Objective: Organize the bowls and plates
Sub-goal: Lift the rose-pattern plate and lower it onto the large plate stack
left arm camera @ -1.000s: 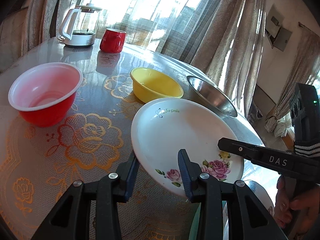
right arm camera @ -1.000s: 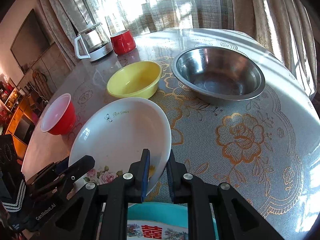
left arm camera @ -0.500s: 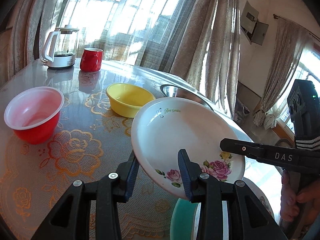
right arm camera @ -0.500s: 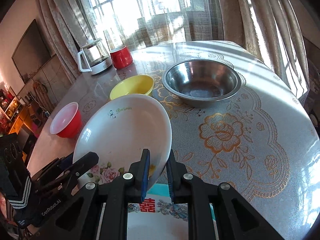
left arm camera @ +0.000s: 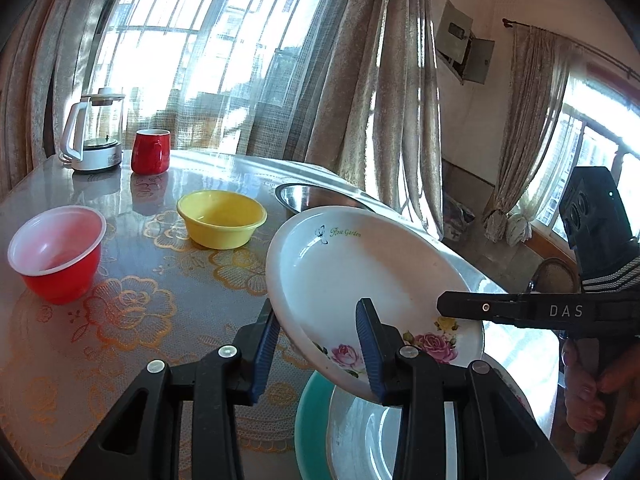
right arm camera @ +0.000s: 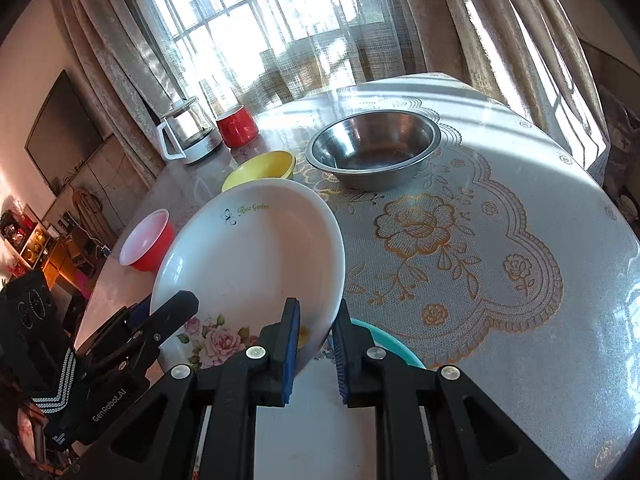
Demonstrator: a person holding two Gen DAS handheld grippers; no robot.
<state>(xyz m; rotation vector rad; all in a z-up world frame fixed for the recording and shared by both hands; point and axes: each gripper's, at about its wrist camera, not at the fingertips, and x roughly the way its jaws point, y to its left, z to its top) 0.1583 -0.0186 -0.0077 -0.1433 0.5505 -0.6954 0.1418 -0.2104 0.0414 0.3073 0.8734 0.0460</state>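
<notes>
White rose-print plate (left arm camera: pixel 360 276) is off the worktop (right arm camera: pixel 500 240), tilted, carried by both grippers at its near rim. Left gripper (left arm camera: pixel 316 344) grasps the rim at the near-left edge, one pad under and one pad on the inside face; right gripper (right arm camera: pixel 314 344) is clenched on the rim at the near-right edge, pads pinching the thin lip. Directly below the held plate sits a teal plate (left arm camera: pixel 312 420) with another pale dish (left arm camera: pixel 360 440) on top, at the near edge of the worktop. Red bowl (left arm camera: pixel 56 252) far left, yellow bowl (left arm camera: pixel 222 218) mid, steel bowl (right arm camera: pixel 372 148) far right, all well apart from the plate. Kettle (left arm camera: pixel 94 136) and red mug (left arm camera: pixel 151 151) at the far side, not part of the job. Handling guess: plate looks like glazed ceramic or melamine, stiff, smooth and slippery at the rim, could chip or break if dropped; moderate weight so two rim grips opposite each other make sense. Pinching only the lip gives little purchase, so tilt risks it sliding out; keep it closer to level. Bowls: red one looks like light plastic, steel one rigid and slick, best taken by the rim wall.
</notes>
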